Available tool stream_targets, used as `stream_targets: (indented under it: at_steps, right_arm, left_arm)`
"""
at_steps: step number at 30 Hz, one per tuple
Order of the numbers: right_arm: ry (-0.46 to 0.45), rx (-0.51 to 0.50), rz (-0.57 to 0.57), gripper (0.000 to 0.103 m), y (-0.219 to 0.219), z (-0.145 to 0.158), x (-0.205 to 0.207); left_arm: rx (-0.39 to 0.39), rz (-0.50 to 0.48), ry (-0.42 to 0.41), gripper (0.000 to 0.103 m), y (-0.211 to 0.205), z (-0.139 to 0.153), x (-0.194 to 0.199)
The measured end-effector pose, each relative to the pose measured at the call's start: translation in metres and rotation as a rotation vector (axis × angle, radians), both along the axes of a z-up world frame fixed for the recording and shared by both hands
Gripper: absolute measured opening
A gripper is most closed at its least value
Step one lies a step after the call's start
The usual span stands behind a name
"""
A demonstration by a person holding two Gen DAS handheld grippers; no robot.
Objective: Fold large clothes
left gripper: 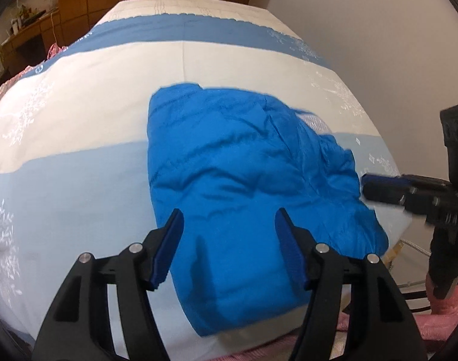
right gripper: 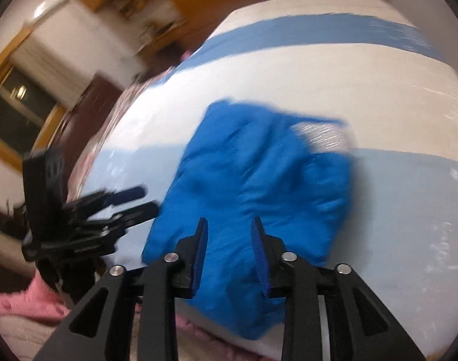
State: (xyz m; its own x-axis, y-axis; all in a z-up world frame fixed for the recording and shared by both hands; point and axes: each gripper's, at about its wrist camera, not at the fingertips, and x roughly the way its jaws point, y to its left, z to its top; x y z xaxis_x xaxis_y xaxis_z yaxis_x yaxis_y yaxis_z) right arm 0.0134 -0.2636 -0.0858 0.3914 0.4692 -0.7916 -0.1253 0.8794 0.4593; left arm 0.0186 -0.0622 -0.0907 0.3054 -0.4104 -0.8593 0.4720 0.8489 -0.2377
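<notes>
each tool (left gripper: 229, 219) (right gripper: 229, 227) is black, with blue ribbed pads (left gripper: 168, 249) and silver screws (left gripper: 86, 257) at seven and five o'clock.

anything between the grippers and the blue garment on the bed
Nothing visible does. The blue garment lies bare on the striped bedspread; the left gripper and right gripper hang open over its near edge.

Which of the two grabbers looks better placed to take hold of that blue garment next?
Probably the left gripper: its jaws stand wide over the blue garment's near edge. The right gripper, only slightly open, also hangs above the cloth; neither holds it.
</notes>
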Motion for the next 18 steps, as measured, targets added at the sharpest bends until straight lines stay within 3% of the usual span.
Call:
stream_targets:
  at_steps: [5,8,14,18]
  right_arm:
    - [0.058,-0.064,0.030,0.020,0.006,-0.030,-0.012]
    - [0.096,-0.082,0.011,0.006,0.004,-0.049,-0.016]
    - [0.137,0.029,-0.048,0.003,-0.003,-0.094,-0.026]
    - [0.152,0.060,-0.053,0.002,-0.012,-0.094,-0.025]
  left_arm:
    - [0.013,-0.006,0.038,0.061,-0.006,-0.022,-0.014]
    - [0.007,-0.002,0.066,0.063,-0.005,-0.037,-0.017]
    - [0.055,-0.035,0.046,0.064,-0.011,-0.059,-0.021]
    - [0.065,-0.038,0.044,0.065,-0.013,-0.062,-0.015]
